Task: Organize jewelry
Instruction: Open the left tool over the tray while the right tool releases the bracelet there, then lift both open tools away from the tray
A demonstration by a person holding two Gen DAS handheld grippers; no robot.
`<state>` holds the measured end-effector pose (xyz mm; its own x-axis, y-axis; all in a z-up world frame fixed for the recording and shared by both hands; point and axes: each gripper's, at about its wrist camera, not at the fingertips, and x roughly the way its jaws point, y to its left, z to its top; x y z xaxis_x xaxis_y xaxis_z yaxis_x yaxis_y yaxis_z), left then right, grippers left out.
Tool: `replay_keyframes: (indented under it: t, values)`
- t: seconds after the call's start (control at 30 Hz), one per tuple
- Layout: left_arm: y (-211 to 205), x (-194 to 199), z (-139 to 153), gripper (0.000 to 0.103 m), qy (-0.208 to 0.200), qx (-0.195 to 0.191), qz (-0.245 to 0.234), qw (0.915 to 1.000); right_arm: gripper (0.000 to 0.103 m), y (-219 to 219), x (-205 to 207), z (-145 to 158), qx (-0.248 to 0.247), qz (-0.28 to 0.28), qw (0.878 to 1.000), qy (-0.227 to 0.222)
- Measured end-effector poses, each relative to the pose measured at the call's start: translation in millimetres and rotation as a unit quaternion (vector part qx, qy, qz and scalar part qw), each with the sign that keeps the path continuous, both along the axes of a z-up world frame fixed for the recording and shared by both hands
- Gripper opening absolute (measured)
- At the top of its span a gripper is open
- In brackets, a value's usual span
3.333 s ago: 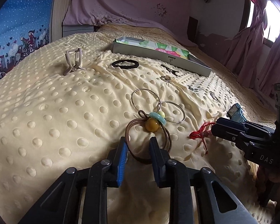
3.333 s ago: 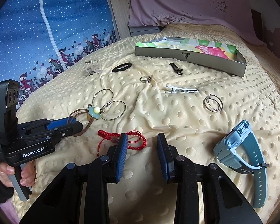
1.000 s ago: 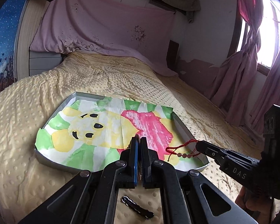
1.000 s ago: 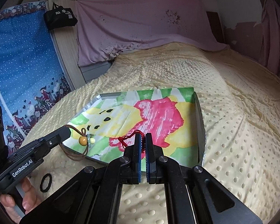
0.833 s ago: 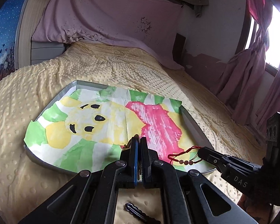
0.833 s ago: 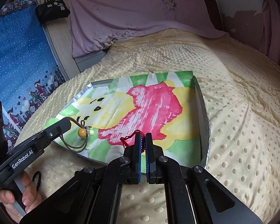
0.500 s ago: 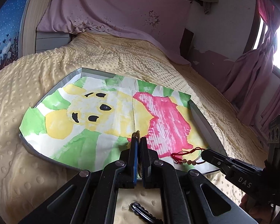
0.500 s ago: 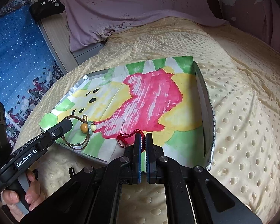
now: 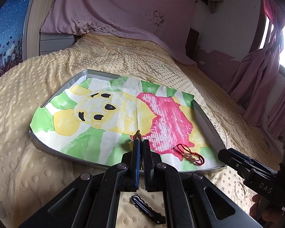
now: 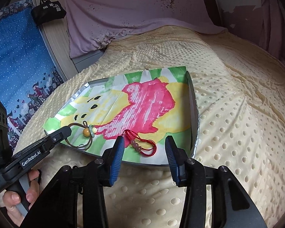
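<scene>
jewelry sits inside a shallow metal tray [image 10: 194, 114] on a bed covered by a bumpy cream blanket [image 10: 237, 133]. the tray is lined with paper [image 10: 142, 102] painted in pink, yellow and green.

a red braided cord bracelet [image 10: 142, 144] with a few pale pink beads lies loose on the paper near the tray's front edge. the right gripper [image 10: 143, 156] hangs just over it with its ridged blue pads spread wide and nothing between them.

a brown cord necklace [image 10: 79, 142] with an amber bead and a pale green ring hangs from the left gripper [image 10: 67, 131], whose tips are pinched together on the cord. its loop droops onto the paper at the tray's front left.

both pieces look very light, soft and limp. they will likely sag and swing when lifted, so the cord is the best place to pinch, not the round, slippery beads. the bracelet's thin braid lies flat and may be hard to catch without also nipping the paper.

a dark wavy hair clip [image 9: 148, 211] lies on the blanket in front of the tray.
</scene>
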<state>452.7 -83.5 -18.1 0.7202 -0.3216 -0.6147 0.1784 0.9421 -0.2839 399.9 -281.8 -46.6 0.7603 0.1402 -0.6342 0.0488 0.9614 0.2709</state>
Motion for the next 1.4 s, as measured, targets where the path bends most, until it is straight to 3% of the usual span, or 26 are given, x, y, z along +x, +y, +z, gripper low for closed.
replay_keyframes:
  t: [0.23,0.3,0.33,0.37,0.43,0.6,0.73,0.93,1.03,1.2,1.4]
  values:
    - [-3,-7,2,0.007,-0.003,0.008,-0.004,1.0000,0.057,-7,-15,8,-0.016,-0.001,1.000,-0.020]
    - [-3,-9,2,0.018,-0.005,0.011,0.000,0.9999,0.062,-11,-19,10,-0.015,-0.003,1.000,-0.024]
    - [-4,-11,2,0.036,-0.007,0.014,0.004,0.9999,0.066,-13,-20,10,-0.015,-0.004,1.000,-0.026]
    - [-3,-13,3,0.061,-0.012,0.018,0.011,0.9997,0.067,-14,-22,11,-0.014,-0.005,1.000,-0.027]
    - [-2,-19,5,0.075,-0.032,0.025,0.029,0.9988,0.068,-17,-24,12,-0.015,-0.006,0.999,-0.029]
    - [-3,-25,9,0.076,-0.037,0.025,0.019,0.9988,0.075,-20,-33,13,-0.017,-0.009,0.999,-0.041]
    - [-3,-42,14,0.091,-0.063,0.031,0.022,0.9973,0.077,-22,-46,14,-0.018,-0.010,0.998,-0.055]
    - [-3,-74,25,0.102,-0.104,0.046,0.031,0.9930,0.086,-20,-68,21,-0.019,-0.013,0.997,-0.074]
    - [2,-94,33,0.103,-0.125,0.043,0.041,0.9904,0.092,-19,-86,30,-0.024,-0.013,0.996,-0.088]
    - [10,-130,44,0.103,-0.141,0.036,0.038,0.9886,0.092,-17,-123,46,-0.038,-0.003,0.993,-0.112]
    - [19,-170,46,0.103,-0.140,0.054,0.032,0.9882,0.092,-18,-167,53,-0.052,0.002,0.991,-0.124]
